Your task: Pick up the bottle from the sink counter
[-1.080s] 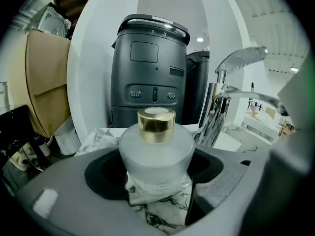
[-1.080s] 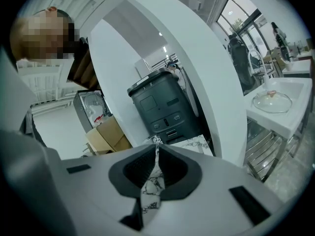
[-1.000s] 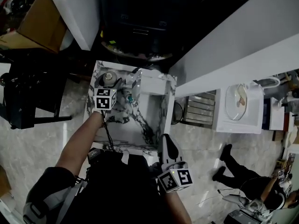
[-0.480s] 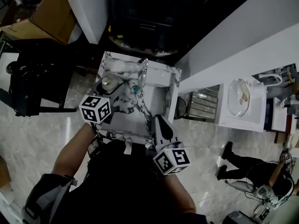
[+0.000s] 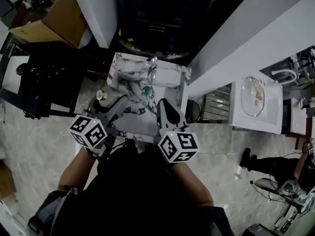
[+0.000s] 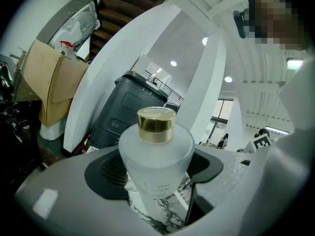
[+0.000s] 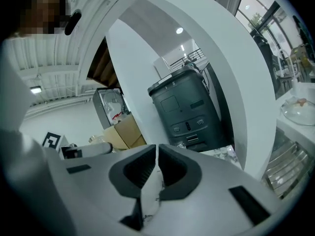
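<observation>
A frosted white bottle [image 6: 156, 151] with a gold cap is clamped between the dark pads of my left gripper [image 6: 156, 176], and it stands upright. From the head view the bottle [image 5: 102, 95] hangs at the left edge of the marble sink counter [image 5: 172, 80], held by the left gripper [image 5: 107, 102]. My right gripper [image 5: 165, 109] hovers over the counter's near edge. In the right gripper view, its jaws [image 7: 157, 168] are shut with nothing between them.
A chrome faucet [image 5: 152, 67] and a teal drain plug [image 5: 146, 89] are on the counter. A dark grey machine [image 5: 157, 18] stands behind it, a cardboard box [image 5: 54, 21] at far left, black furniture [image 5: 44, 90] left, a white unit with a glass dish [image 5: 256, 102] right.
My left gripper has pulled back toward me and leftward with the bottle, off the counter's back left corner. The right gripper has moved forward up to the counter's near edge.
</observation>
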